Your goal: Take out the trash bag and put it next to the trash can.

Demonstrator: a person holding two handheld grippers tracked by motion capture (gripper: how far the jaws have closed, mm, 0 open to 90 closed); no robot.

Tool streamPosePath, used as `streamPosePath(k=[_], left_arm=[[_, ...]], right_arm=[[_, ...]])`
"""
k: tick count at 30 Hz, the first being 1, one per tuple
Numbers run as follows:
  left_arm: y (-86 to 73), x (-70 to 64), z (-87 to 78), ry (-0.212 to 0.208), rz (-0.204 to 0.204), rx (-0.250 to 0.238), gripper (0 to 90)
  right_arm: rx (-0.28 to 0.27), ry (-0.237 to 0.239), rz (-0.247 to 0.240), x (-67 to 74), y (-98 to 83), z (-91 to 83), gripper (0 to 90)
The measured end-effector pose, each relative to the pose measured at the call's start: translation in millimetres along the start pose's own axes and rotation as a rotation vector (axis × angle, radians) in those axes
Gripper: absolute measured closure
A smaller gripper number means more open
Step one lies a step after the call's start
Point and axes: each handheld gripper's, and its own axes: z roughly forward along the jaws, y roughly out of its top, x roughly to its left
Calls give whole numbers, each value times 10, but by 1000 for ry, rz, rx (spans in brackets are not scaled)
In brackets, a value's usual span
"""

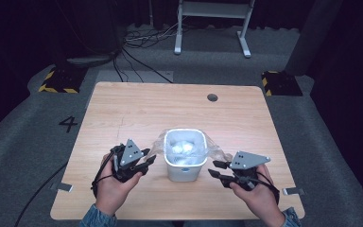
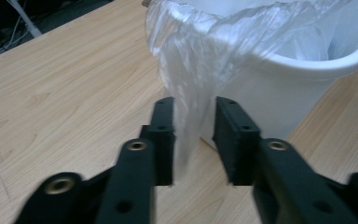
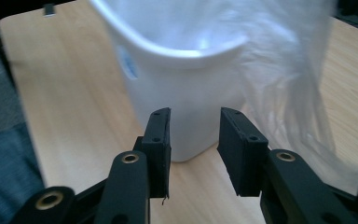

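Note:
A small white bin (image 1: 184, 171) stands near the middle of the wooden table (image 1: 137, 109), lined with a clear plastic bag (image 1: 217, 152) whose edges spill over the rim. My left gripper (image 1: 149, 157) sits just left of the bin. In the left gripper view, a hanging fold of the bag (image 2: 191, 56) drops between the jaws of the left gripper (image 2: 193, 105), which stand apart beside the bin (image 2: 261, 93). My right gripper (image 1: 213, 168) is at the bin's right. Its jaws (image 3: 195, 114) are apart with nothing between them, facing the bin wall (image 3: 182, 93); the bag (image 3: 289, 84) hangs to the right.
A round cable hole (image 1: 212, 98) sits at the table's far side. Small tape tabs (image 1: 65, 187) stick out at the near corners. On the grey floor behind stand a white frame (image 1: 212, 9), loose cables and yellow-black blocks (image 1: 59, 80).

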Motion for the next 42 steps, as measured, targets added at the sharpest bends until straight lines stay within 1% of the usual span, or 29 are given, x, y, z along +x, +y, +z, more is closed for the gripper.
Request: streamPosePath(k=[1, 2, 3, 5, 7, 8, 9, 12, 15, 16, 17, 18, 21, 23, 24, 25, 26, 28, 33, 37, 39, 40, 41, 42], left_arm=[[14, 5, 6, -8, -5, 1, 772], [31, 10, 13, -13, -7, -5, 829], [52, 12, 19, -16, -9, -10, 839], [97, 13, 33, -15, -12, -23, 847], [146, 13, 48, -17, -13, -36, 850], [171, 10, 55, -15, -12, -43, 855], [191, 9, 59, -12, -11, -45, 855], [275, 6, 77, -10, 5, -50, 858], [351, -9, 101, -10, 11, -60, 862], [379, -14, 109, -11, 17, -63, 867], [413, -22, 118, -12, 24, -67, 867], [438, -30, 125, -13, 30, -69, 868], [491, -56, 149, -25, 40, -73, 873], [524, -73, 169, -30, 48, -77, 875], [537, -82, 177, -38, 47, -78, 877], [552, -90, 181, -40, 49, -80, 878], [566, -101, 188, -47, 51, -84, 878], [596, -128, 198, -54, 67, -90, 879], [654, -206, 221, -61, 108, -90, 882], [674, -248, 224, -65, 120, -92, 885], [677, -260, 224, -65, 124, -88, 885], [677, -263, 225, -67, 127, -87, 886], [675, -264, 226, -68, 128, -86, 885], [673, -263, 225, -69, 128, -85, 885]], right_arm=[[-5, -11, 8, -43, 12, 11, 659], [-21, -26, 23, -116, 53, 15, 661], [-21, -26, 23, -116, 53, 15, 661], [-48, -38, 30, -179, 115, 6, 651], [-79, -41, 21, -220, 194, -3, 626], [-98, -47, 10, -238, 283, -10, 604], [-98, -47, 10, -238, 283, -10, 604], [-122, -23, 2, -222, 422, 6, 561], [-131, 12, -11, -177, 548, 73, 468], [-127, 32, -22, -151, 610, 134, 416], [-127, 32, -22, -151, 610, 134, 416], [-119, 50, -33, -126, 650, 180, 397], [-102, 78, -59, -56, 737, 299, 341], [-95, 90, -65, -21, 779, 367, 320], [-83, 104, -72, 2, 824, 459, 305], [-79, 108, -74, 6, 842, 500, 300], [-79, 108, -74, 6, 842, 500, 300], [-66, 119, -79, 20, 876, 570, 294], [-34, 135, -95, 45, 941, 707, 328], [-4, 142, -108, 40, 951, 803, 385], [6, 148, -101, 34, 950, 846, 417], [7, 154, -92, 30, 947, 865, 445], [10, 160, -87, 25, 943, 883, 491], [16, 170, -80, 16, 939, 899, 580]])
